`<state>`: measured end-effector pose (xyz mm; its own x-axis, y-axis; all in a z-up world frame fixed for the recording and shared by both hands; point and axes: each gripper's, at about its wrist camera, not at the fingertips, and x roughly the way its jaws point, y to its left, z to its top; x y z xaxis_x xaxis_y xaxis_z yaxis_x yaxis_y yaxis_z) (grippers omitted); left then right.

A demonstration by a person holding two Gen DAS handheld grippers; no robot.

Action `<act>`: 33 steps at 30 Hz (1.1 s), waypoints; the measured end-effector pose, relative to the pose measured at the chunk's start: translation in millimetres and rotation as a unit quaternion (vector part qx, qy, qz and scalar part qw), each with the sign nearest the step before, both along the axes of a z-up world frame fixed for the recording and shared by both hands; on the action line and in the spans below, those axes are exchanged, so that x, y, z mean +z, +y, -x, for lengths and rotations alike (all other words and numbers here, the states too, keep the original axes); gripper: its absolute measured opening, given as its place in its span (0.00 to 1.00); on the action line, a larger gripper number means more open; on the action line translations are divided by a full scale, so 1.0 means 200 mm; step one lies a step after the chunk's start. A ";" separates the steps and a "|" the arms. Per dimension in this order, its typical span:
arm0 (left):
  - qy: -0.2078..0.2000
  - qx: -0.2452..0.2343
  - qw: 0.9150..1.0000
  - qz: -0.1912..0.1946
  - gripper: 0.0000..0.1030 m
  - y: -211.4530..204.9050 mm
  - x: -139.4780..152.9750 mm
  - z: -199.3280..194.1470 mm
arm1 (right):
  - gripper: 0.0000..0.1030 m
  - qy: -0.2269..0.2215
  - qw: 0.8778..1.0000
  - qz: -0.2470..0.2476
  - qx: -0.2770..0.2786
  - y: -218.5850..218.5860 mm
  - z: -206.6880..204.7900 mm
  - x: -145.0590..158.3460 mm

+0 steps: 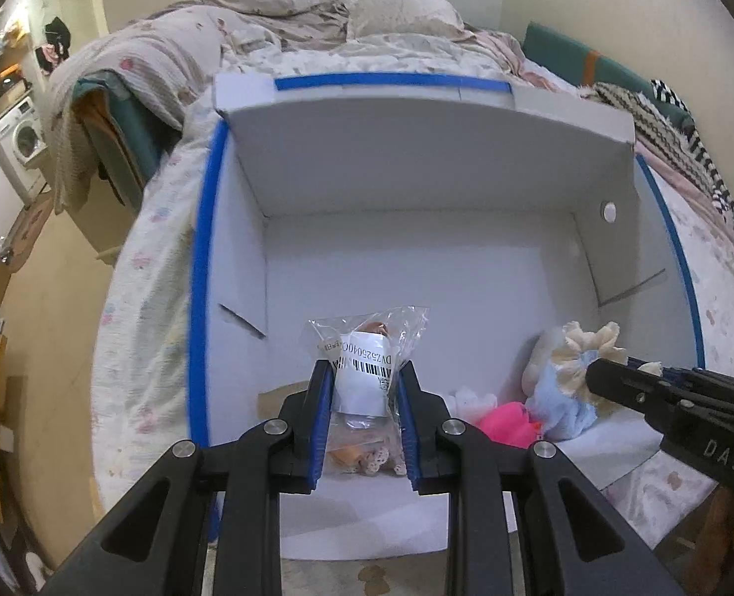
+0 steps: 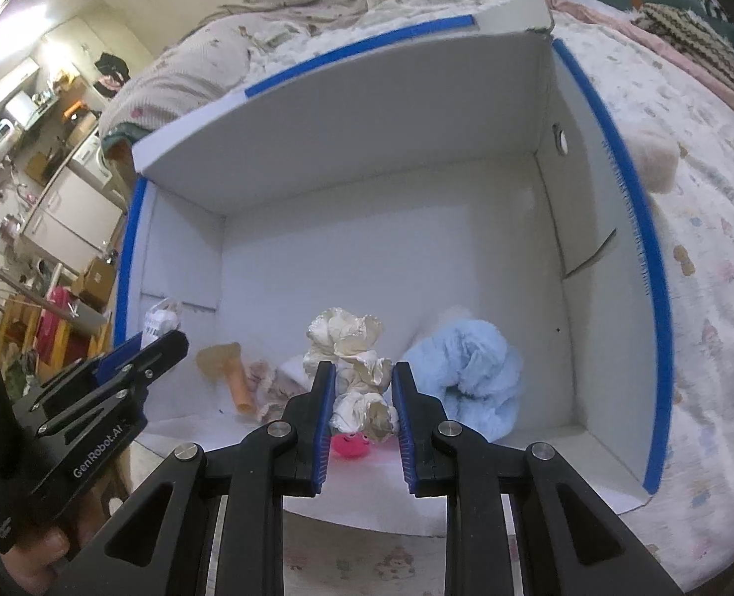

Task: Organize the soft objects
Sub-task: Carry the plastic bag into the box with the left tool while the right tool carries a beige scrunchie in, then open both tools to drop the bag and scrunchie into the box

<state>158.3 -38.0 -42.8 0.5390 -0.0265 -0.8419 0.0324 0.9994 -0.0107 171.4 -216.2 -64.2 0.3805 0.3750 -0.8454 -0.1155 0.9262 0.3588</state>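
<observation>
A white box with blue tape on its rim lies on the bed; it also shows in the right wrist view. My left gripper is shut on a clear plastic bag with a barcode label, held over the box's near left part. My right gripper is shut on a cream ruffled soft toy inside the box. A light blue fluffy toy and a pink toy lie beside it. The right gripper shows at the left view's right edge.
The bed under the box has a pale patterned sheet, rumpled quilts and a pillow at the back. A beige soft object lies on the bed right of the box. The floor and a washing machine are at left.
</observation>
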 end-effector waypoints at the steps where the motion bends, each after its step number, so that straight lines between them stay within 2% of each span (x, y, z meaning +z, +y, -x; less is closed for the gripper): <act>1: 0.004 -0.001 1.000 0.000 0.22 -0.01 -0.02 -0.01 | 0.24 0.001 1.000 0.004 0.003 0.01 0.00 -0.01; 15: 0.039 -0.004 0.999 0.000 0.22 -0.05 -0.15 -0.04 | 0.24 0.037 0.999 0.014 0.017 0.06 -0.03 -0.11; 17: 0.036 0.000 0.999 -0.012 0.22 -0.05 -0.15 -0.04 | 0.25 0.039 0.999 0.007 0.014 0.05 -0.03 -0.10; 21: 0.031 0.009 0.999 -0.007 0.23 -0.03 -0.13 -0.04 | 0.36 0.039 0.999 0.000 0.008 0.02 -0.02 -0.10; 22: 0.031 0.009 0.999 -0.004 0.23 -0.03 -0.13 -0.04 | 0.51 0.040 0.999 0.000 0.005 0.02 -0.02 -0.10; 24: 0.027 0.010 1.000 -0.003 0.26 -0.03 -0.12 -0.03 | 0.65 0.036 0.999 -0.004 -0.006 0.00 -0.02 -0.09; 28: 0.016 0.009 1.000 -0.004 0.46 -0.02 -0.10 0.00 | 0.67 0.030 0.999 -0.008 -0.015 -0.01 -0.02 -0.07; 30: 0.011 0.009 1.000 -0.011 0.48 -0.01 -0.08 0.00 | 0.71 0.025 1.000 -0.001 -0.017 -0.01 -0.01 -0.06; 33: 0.006 0.012 1.000 -0.011 0.48 0.00 -0.04 0.02 | 0.73 0.014 1.000 0.005 -0.024 0.00 0.01 -0.04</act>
<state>154.8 -38.2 -51.7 0.5287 0.0054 -0.8488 0.0087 0.9999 0.0118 170.2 -217.2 -72.8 0.3733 0.3482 -0.8599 -0.0606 0.9341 0.3519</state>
